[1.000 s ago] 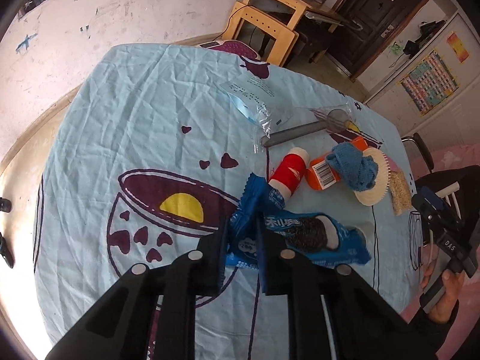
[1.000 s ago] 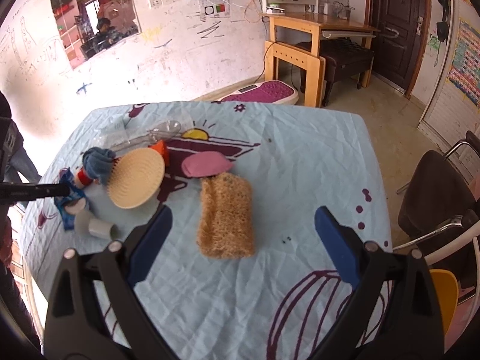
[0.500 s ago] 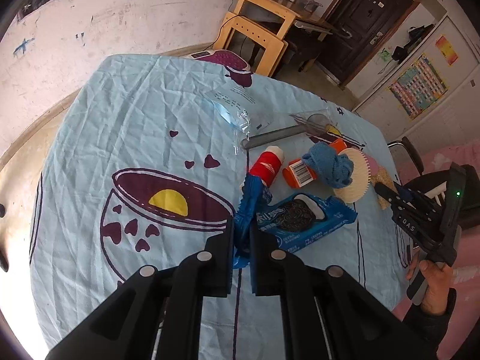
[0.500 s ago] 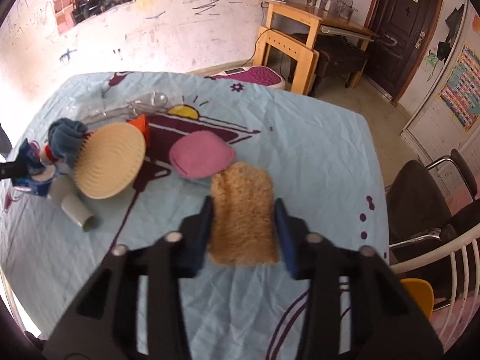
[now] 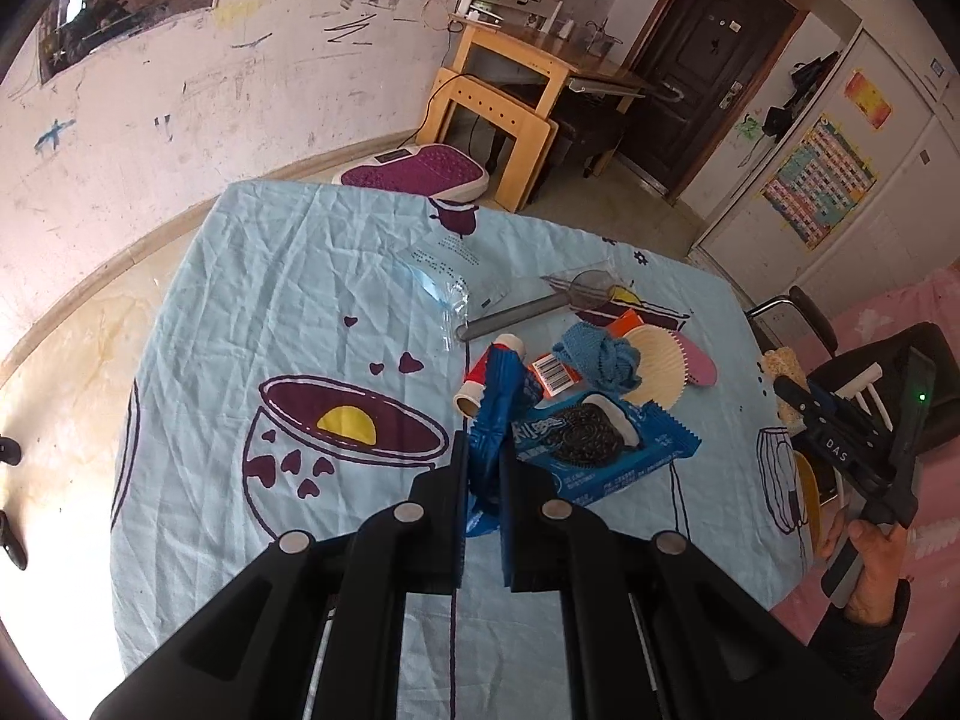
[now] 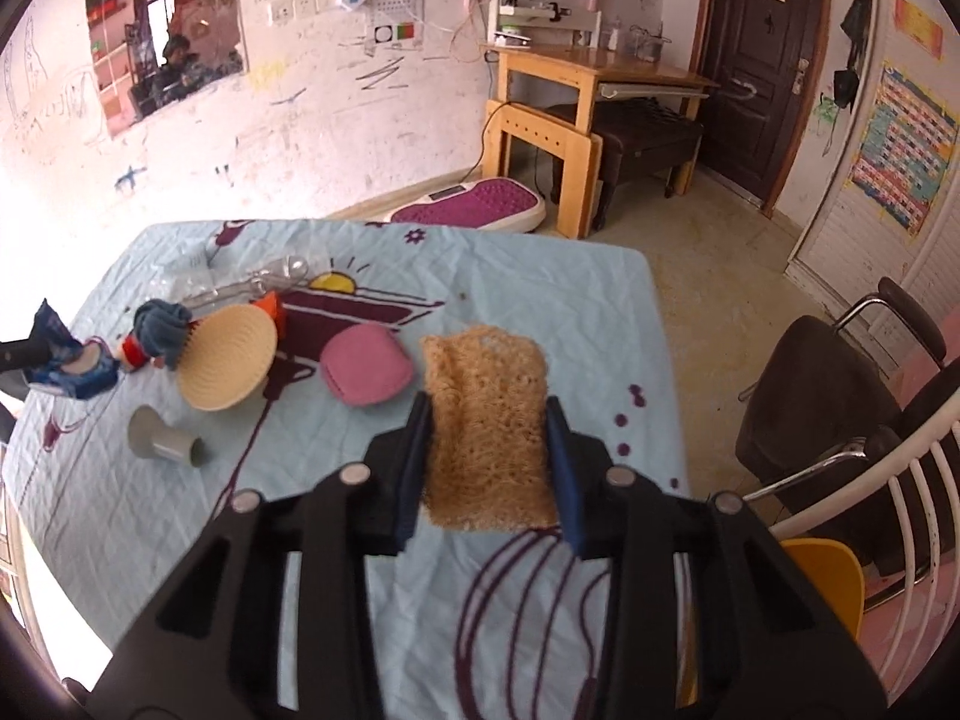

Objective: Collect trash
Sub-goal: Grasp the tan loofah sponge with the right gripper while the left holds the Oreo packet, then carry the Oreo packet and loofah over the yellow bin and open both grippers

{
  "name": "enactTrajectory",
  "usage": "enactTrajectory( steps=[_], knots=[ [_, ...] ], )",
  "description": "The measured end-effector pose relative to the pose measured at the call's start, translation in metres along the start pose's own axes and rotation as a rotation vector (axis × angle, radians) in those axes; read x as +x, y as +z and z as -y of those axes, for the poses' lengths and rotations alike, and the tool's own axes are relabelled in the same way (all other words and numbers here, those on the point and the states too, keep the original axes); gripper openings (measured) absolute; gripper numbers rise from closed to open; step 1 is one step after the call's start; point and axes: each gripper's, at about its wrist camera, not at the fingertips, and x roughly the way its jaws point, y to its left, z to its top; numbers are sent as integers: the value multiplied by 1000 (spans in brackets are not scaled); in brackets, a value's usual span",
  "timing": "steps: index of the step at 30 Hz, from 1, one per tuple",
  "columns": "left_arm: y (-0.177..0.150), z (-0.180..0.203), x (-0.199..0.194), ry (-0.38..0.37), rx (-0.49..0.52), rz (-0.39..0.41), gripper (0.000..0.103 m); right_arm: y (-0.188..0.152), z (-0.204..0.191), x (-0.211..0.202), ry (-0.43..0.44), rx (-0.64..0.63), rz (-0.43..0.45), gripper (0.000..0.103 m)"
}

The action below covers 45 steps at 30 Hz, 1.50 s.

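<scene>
On the table (image 5: 252, 276), left gripper (image 5: 483, 468) clamps the blue wrapper (image 5: 576, 438); right gripper (image 6: 487, 450) clamps the loofah (image 6: 486, 420) (both barely lifted). Clear bag (image 5: 438, 276), tube (image 6: 165, 444) remain; no bin visible

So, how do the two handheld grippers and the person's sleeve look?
Both grippers, left and right, are black, angular plastic with round silver bolts. The right one has blue finger pads, a white "DAS" marking and a green light. The sleeve is dark.
</scene>
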Motion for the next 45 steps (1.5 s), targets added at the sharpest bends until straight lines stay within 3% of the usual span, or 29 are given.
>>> enactTrajectory(
  steps=[5, 10, 19, 26, 27, 30, 31, 38, 41, 45],
  knots=[
    [1, 15, -21, 2, 21, 36, 5, -6, 22, -14, 2, 38, 25, 35],
    [2, 58, -33, -36, 85, 61, 5, -24, 58, -26, -22, 93, 43, 35],
    [-6, 184, -2, -143, 256, 18, 5, -90, 162, -45, -104, 261, 17, 36],
    [-35, 290, 49, -165, 380, -47, 5, -151, 235, -41, -158, 369, -55, 37],
    [-40, 301, 53, -164, 396, -52, 5, -158, 243, -42, -159, 379, -61, 39],
    [-58, 341, 71, -152, 462, -75, 5, -175, 262, -43, -157, 412, -57, 66],
    [-60, 352, 75, -145, 476, -78, 5, -180, 269, -45, -157, 426, -52, 70],
    [-91, 420, 111, -127, 580, -113, 5, -210, 317, -72, -186, 548, 22, 72],
    [-103, 444, 131, -159, 605, -134, 5, -228, 341, -91, -200, 625, 67, 80],
    [-119, 470, 162, -212, 632, -185, 9, -248, 362, -106, -116, 695, 112, 77]
  ],
)
